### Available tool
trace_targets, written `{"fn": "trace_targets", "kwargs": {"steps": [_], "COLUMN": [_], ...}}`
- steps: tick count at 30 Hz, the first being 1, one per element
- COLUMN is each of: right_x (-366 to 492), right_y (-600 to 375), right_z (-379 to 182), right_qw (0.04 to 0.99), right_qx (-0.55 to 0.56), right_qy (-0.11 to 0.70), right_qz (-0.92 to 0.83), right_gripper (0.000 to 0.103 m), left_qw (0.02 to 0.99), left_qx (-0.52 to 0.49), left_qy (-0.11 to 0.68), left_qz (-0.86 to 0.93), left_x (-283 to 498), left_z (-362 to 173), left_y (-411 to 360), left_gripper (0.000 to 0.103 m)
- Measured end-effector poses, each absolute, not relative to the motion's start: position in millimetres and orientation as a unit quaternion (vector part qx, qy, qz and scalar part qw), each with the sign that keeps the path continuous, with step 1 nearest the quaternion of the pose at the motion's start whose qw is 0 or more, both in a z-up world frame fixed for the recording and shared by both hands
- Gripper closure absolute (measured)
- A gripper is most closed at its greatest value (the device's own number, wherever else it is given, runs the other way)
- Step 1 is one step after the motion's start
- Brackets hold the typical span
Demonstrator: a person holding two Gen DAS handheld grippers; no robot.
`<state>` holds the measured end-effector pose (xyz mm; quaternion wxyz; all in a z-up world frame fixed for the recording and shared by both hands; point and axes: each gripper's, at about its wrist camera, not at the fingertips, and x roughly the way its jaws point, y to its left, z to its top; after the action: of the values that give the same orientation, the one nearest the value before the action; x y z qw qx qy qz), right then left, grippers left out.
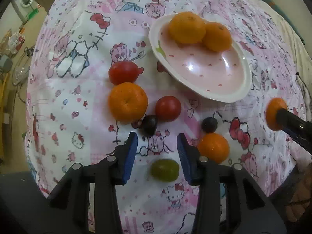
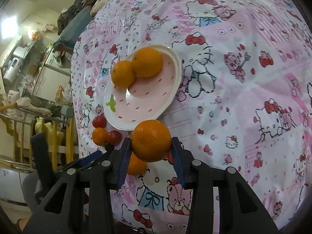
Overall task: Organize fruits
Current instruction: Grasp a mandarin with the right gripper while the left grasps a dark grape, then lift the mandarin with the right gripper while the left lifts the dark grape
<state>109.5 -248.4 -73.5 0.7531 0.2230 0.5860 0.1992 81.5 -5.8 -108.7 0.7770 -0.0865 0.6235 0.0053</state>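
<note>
Right claw [image 2: 151, 152] grips dimpled round orange [image 2: 151, 143]; glossy oval plate [image 2: 171, 95] beyond.

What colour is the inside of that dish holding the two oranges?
Pale pink with small red flecks, inside a white rim, on the dish; clearest in the left wrist view.

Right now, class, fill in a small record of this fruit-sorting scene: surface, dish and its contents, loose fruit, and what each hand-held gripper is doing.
surface: cartoon-print cloth
dish: pink bowl, white rim
in dish: two mandarins, touching
loose fruit: two mandarins, two red tomatoes, two dark grapes, one green grape
left hand-held gripper: over the green grape, pads not touching it
right hand-held gripper: shut on a mandarin, near the bowl's rim
</note>
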Motion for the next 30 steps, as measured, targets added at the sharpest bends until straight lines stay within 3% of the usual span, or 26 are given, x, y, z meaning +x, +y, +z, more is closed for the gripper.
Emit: {"fn": "trace_targets", "kwargs": {"steps": [3, 11, 12, 30], "right_x": [109.4, 112.1, 112.6, 112.5], "right_y": [-253.9, -260.0, -260.0, -253.6], "right_z": [-71.0, -64.1, -64.8, -69.7], "right_qw": [0.753, 0.753, 0.752, 0.752], "right_qx": [0.233, 0.248, 0.248, 0.236], "right_qy": [0.582, 0.574, 0.575, 0.582], "right_qz": [0.200, 0.206, 0.205, 0.199], "right_gripper": [0.060, 0.060, 0.060, 0.060], "left_qw": [0.772, 0.770, 0.771, 0.773], "left_qx": [-0.079, -0.072, -0.065, -0.070], "left_qy": [0.631, 0.633, 0.633, 0.631], "left_qz": [0.010, 0.025, 0.028, 0.004], "left_x": [87.5, 104.9, 106.5, 80.9], "left_z": [-116.5, -123.5, -123.9, -118.5], "left_y": [-9.4, -18.0, -19.7, -9.7], "left_gripper": [0.076, 0.079, 0.088, 0.093]}}
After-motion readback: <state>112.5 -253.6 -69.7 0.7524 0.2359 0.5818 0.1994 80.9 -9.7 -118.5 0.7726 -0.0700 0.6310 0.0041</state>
